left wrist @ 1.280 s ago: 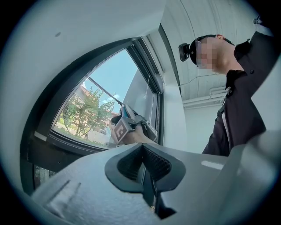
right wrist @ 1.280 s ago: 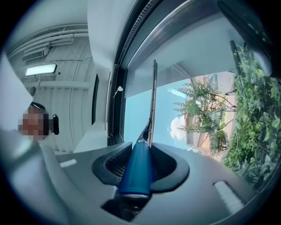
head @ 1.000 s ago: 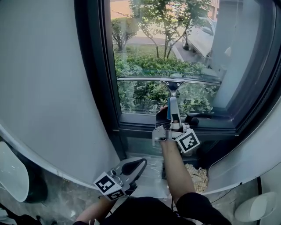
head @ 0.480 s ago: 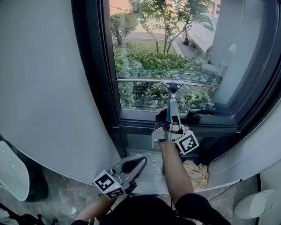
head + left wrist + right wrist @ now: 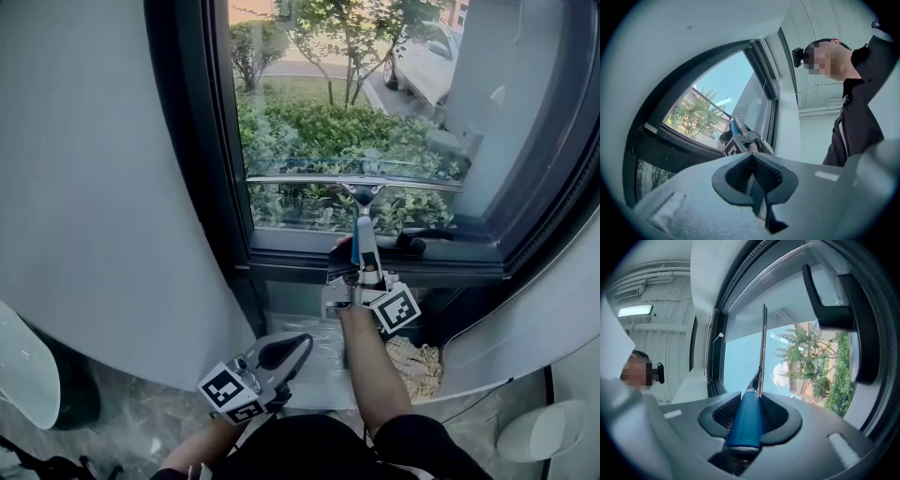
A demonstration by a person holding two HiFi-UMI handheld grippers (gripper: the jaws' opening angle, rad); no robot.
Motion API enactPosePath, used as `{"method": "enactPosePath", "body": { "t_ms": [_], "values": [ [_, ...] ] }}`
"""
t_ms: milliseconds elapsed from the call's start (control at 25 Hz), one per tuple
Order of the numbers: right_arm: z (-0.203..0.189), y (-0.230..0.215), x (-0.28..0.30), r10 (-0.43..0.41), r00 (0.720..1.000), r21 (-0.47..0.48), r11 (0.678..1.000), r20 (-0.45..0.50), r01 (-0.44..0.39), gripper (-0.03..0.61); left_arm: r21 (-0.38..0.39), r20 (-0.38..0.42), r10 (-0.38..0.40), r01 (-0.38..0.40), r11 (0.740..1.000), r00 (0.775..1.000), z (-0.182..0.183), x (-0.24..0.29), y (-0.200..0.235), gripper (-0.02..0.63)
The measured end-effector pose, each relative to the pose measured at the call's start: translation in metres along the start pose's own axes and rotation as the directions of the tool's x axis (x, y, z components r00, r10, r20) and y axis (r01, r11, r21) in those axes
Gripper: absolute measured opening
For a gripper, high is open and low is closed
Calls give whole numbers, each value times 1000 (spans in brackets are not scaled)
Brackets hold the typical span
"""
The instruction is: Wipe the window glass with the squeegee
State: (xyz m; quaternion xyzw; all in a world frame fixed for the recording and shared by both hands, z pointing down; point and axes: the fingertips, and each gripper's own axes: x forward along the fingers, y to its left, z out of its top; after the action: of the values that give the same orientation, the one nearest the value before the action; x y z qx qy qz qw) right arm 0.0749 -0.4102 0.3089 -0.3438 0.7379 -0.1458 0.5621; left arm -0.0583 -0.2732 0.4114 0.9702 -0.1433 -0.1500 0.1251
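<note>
Right gripper view: right hand-held gripper's (image 5: 751, 405) ribbed pads (image 5: 723, 414) clamp squeegee's (image 5: 745, 427) smooth blue handle; left hand-held gripper (image 5: 753, 164) closed.

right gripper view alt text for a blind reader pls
The right gripper is shut on the blue handle of a squeegee, its thin blade upright in the picture against the window glass. Trees show outside; a black window handle sits upper right.
</note>
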Motion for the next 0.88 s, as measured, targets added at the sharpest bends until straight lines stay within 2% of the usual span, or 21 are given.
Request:
{"method": "enactPosePath", "body": {
  "t_ms": [880],
  "values": [
    [-10, -19, -29, -69, 998, 50, 996, 11, 68, 133, 9, -19, 16, -16, 1000, 1000, -2, -6, -4, -5]
  ]
}}
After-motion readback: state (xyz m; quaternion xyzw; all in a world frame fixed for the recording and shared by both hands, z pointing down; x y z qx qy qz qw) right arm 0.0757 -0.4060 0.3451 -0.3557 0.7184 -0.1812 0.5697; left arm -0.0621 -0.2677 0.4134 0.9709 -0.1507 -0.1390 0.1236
